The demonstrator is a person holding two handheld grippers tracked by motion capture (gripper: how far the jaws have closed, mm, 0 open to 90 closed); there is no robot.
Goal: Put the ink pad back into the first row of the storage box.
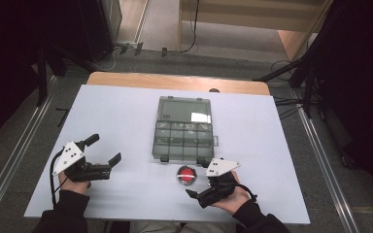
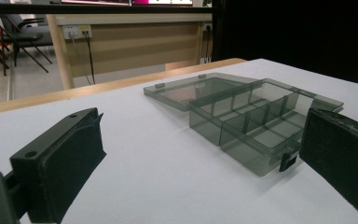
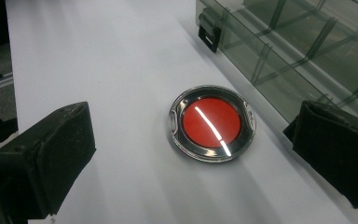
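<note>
**Right gripper lines up on the red disc**

Black jaws of the right gripper (image 3: 191,154) stand wide apart, empty, with the red disc (image 3: 212,122) lying flat on the white table (image 3: 98,56) just ahead of them and between their lines. From above, that disc (image 1: 187,175) sits just left of the right gripper (image 1: 194,193), close before the open compartment box (image 1: 183,138). The left gripper (image 1: 106,148), also open and empty, rests well off to the left. The right hand is plainly nearer; being round, the disc favours no approach angle.
</note>
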